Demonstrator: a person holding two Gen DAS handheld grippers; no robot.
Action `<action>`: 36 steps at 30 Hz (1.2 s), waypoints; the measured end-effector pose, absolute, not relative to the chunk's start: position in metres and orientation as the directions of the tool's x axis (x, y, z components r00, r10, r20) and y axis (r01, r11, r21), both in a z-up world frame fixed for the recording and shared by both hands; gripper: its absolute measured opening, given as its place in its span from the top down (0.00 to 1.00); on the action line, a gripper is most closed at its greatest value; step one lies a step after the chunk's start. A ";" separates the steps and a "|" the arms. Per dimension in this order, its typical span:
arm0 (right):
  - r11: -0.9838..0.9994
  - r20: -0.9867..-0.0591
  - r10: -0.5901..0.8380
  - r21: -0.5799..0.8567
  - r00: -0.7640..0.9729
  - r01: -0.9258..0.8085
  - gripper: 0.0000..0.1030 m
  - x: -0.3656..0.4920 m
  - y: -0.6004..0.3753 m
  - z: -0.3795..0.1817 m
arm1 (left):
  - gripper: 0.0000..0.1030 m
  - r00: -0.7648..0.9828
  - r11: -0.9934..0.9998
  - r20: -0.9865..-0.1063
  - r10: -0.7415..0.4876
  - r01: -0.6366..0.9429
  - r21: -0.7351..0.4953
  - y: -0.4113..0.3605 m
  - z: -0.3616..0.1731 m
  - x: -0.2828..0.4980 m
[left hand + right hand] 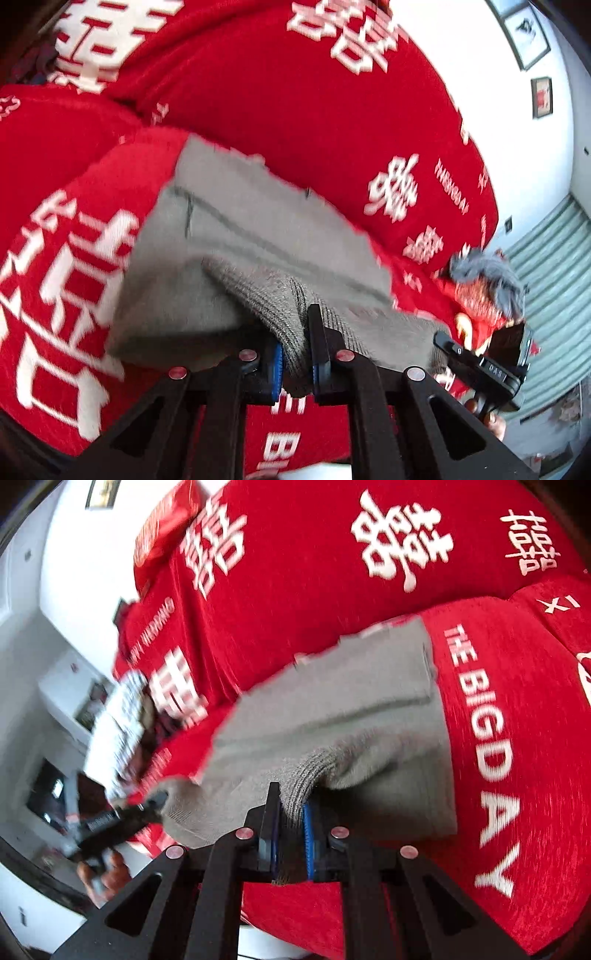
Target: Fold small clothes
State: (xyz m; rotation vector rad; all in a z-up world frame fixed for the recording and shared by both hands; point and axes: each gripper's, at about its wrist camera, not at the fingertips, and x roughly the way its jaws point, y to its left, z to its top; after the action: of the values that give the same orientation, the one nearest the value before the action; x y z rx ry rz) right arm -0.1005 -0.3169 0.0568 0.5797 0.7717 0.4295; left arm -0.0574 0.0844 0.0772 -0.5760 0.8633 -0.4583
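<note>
A small grey knitted garment (258, 236) lies on a red bedcover (295, 103) printed with white characters. In the left wrist view my left gripper (297, 347) is shut on the garment's ribbed near edge, which bunches between the blue pads. The right wrist view shows the same grey garment (332, 709), and my right gripper (290, 830) is shut on another part of its ribbed edge. The near edge is lifted off the cover while the far part still rests on it. Each gripper shows in the other's view: the right one (491, 362), the left one (110, 823).
The red bedcover (369, 554) fills most of both views, with raised folds at left and right. A small grey and red heap (487, 280) lies on its right side. White walls with framed pictures (524, 37), a green shutter (554, 258) and white furniture (74, 686) stand beyond.
</note>
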 end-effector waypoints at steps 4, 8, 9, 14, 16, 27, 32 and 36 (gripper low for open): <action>0.791 -0.520 0.509 0.596 0.686 -0.135 0.89 -0.081 -0.314 0.080 | 0.88 0.610 0.775 -0.566 -0.554 0.128 -0.619 0.084 0.100 -0.034; 0.810 -0.522 0.476 0.574 0.708 -0.120 0.89 -0.065 -0.307 0.097 | 0.88 0.631 0.805 -0.575 -0.521 0.138 -0.578 0.076 0.116 -0.017; 0.812 -0.524 0.470 0.571 0.710 -0.117 0.89 -0.063 -0.307 0.100 | 0.88 0.634 0.807 -0.575 -0.517 0.137 -0.574 0.076 0.118 -0.014; 0.824 -0.539 0.452 0.558 0.711 -0.101 0.89 -0.045 -0.303 0.108 | 0.88 0.642 0.823 -0.590 -0.490 0.118 -0.555 0.073 0.120 0.005; 0.829 -0.548 0.444 0.552 0.709 -0.093 0.89 -0.037 -0.303 0.110 | 0.88 0.647 0.827 -0.590 -0.482 0.115 -0.550 0.073 0.120 0.010; 0.857 -0.620 0.379 0.515 0.687 -0.009 0.89 0.007 -0.302 0.104 | 0.88 0.629 0.844 -0.631 -0.454 0.077 -0.531 0.064 0.116 0.050; 0.860 -0.650 0.343 0.508 0.678 0.052 0.89 0.024 -0.311 0.095 | 0.94 0.602 0.862 -0.671 -0.434 0.059 -0.504 0.054 0.113 0.076; 0.865 -0.658 0.336 0.498 0.674 0.055 0.89 0.036 -0.312 0.093 | 0.94 0.591 0.872 -0.687 -0.423 0.060 -0.485 0.044 0.110 0.094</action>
State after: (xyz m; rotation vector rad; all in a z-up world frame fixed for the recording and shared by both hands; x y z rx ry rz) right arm 0.0357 -0.3122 0.0932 0.5141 0.8245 0.1661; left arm 0.0935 0.0441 0.1096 -0.4414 0.9008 -0.2919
